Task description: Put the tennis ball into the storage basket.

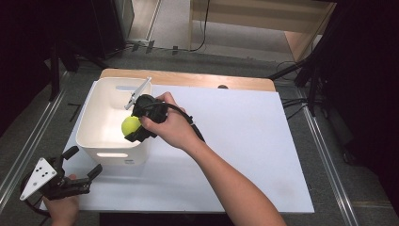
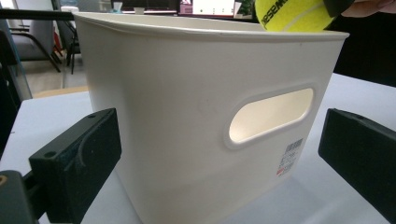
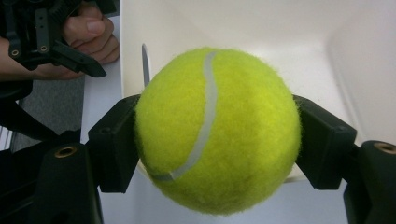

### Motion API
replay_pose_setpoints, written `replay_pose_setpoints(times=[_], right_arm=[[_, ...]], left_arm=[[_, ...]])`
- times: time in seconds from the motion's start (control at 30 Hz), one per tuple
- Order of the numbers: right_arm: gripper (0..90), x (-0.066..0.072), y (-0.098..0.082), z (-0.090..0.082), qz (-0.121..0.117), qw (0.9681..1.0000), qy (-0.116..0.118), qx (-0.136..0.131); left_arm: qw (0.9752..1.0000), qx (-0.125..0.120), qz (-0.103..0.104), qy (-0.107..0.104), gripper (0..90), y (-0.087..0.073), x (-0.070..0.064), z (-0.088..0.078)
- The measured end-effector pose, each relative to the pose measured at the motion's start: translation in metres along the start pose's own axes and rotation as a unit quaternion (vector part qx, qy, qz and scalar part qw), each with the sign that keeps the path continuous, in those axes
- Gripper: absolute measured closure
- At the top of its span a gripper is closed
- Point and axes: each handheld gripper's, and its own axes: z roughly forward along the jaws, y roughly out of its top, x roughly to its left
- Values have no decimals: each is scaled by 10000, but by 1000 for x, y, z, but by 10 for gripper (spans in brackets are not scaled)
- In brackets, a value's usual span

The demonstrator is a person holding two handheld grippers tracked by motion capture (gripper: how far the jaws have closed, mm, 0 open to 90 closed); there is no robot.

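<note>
A yellow-green tennis ball [image 1: 131,125] sits clamped between the black jaws of the right tongs [image 1: 134,127], held in the air above the open top of a white plastic bin [image 1: 94,123] at the left of the white counter [image 1: 244,141]. In the right gripper view the ball [image 3: 217,133] fills the gap between the two pads, which press on its left and right flanks, its curved white seam facing the camera and the pale inside of the bin behind it. The person's right hand [image 1: 171,125] wraps the body of those tongs, forearm reaching in from the lower edge of the high view. The left tongs [image 1: 82,162] rest low at the near left corner of the counter, just beside the bin's front wall, jaws spread wide and holding nothing. In the left gripper view those two jaws stand apart on either side of the bin's wall [image 2: 187,116] without touching it, near its oval handle slot [image 2: 271,114] and a small label [image 2: 290,156], while the ball [image 2: 292,14] shows just above the rim.
</note>
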Motion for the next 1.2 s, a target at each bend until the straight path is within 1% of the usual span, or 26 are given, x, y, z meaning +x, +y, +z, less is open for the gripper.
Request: replay_pose_setpoints(times=[0.03, 0.17, 0.2, 0.27, 0.33, 0.43, 0.5, 0.53, 0.6, 0.73, 0.77, 0.87, 0.9, 0.93, 0.97, 1.0, 1.03, 1.07, 1.2], right_arm=[[238, 1, 1, 1, 30, 10000, -3, 8], [236, 1, 1, 8, -87, 9999, 46, 74], [235, 2, 1, 9, -40, 9999, 22, 118], [234, 1, 1, 12, -69, 9999, 43, 141], [232, 2, 1, 15, -128, 9998, 13, 175], [224, 3, 1, 17, -138, 9996, -42, 223], [170, 4, 0, 17, -149, 9995, -119, 245], [159, 4, 0, 16, -113, 9996, -135, 226], [158, 3, -1, 13, -86, 9998, -89, 182], [141, 3, -5, 7, -31, 9997, -198, 158], [114, 2, -7, 6, -29, 9997, -202, 102], [99, 2, -13, 1, 96, 9997, -245, 18], [94, 1, -14, 0, 52, 9997, -253, -37], [93, 1, -17, -2, 128, 9996, -257, -50], [87, 0, -20, -4, 151, 9995, -275, -65], [78, -1, -22, -6, 135, 9993, -335, -111], [77, -1, -24, -7, 190, 9992, -337, -107], [77, -3, -27, -9, 136, 9991, -377, -165], [76, -4, -37, -13, 252, 9985, -432, -243]], left_arm=[[10000, -1, -1, 0, 0, 0, 0, 0], [10000, -2, -10, 0, 0, 0, 0, 0], [10000, 4, -3, -1, 0, 0, 0, 0], [10000, 4, -5, 0, 0, 0, 0, 0], [10000, 1, -16, -1, 0, 0, 0, 0], [10000, -21, -40, -7, 0, 0, 0, 0], [10000, -13, -28, -7, 0, 0, 0, 0], [10000, -8, -31, -7, 0, 0, 0, 0], [10000, -6, -23, -6, 0, 0, 0, 0], [10000, -13, -38, -10, 0, 0, 0, 0], [10000, -6, -36, -4, 0, 0, 0, 0], [10000, -7, -24, -7, 0, 0, 0, 0], [10000, -6, -17, -7, 0, 0, 0, 0], [10000, 2, -27, 1, 0, 0, 0, 1], [10000, 2, -27, 9, 0, 0, 0, 1], [10000, 6, -26, 12, 0, 0, 0, 1], [10000, 5, -24, 12, 0, 0, 0, 1], [10000, 10, -21, 14, 0, 0, 0, 1], [10000, 29, -5, 11, 0, 0, 0, 1]])
